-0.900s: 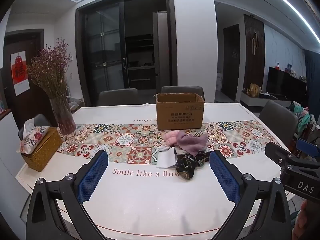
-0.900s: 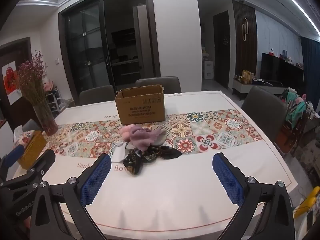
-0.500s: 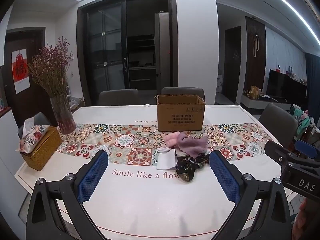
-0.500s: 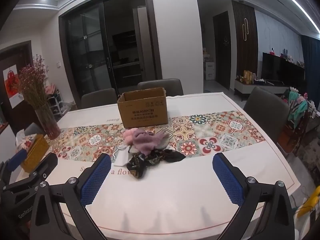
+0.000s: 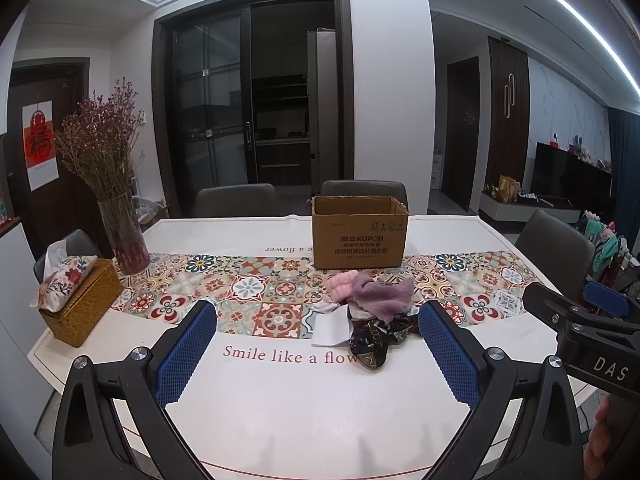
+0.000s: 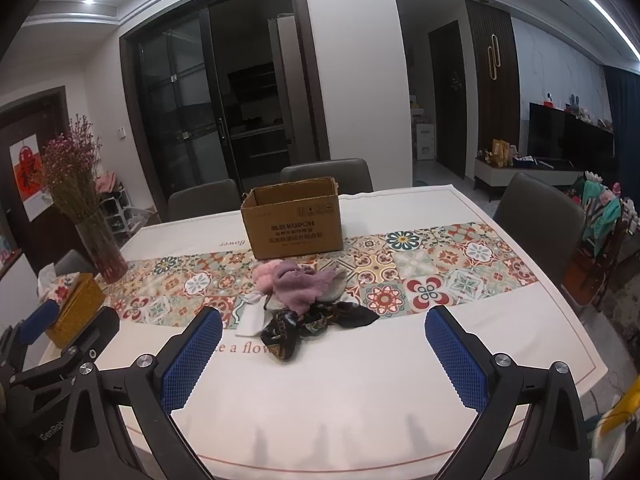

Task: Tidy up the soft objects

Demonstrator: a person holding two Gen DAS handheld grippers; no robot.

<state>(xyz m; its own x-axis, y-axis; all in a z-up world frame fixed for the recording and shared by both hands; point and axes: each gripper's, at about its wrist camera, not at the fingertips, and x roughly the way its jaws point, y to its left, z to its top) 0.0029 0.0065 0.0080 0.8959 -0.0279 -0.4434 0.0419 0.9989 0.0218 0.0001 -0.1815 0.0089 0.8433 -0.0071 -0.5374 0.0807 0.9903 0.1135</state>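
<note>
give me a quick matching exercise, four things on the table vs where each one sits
Things:
1. box
2. vase
3. tissue basket
4. dark scarf

Places:
a. far left edge of the table
b. nearest part of the cloth pile, on the white cloth
c. behind the cloth pile, mid-table
d. left end of the patterned runner

Pairs: 1-c, 2-d, 3-a, 4-b

white walls [image 5: 392,100], dark glass doors [image 5: 252,100], ceiling striplight [image 5: 568,12]

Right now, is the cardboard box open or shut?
Open: the cardboard box stands upright with no flaps over its top, and its inner back wall shows. Contents cannot be seen.
</note>
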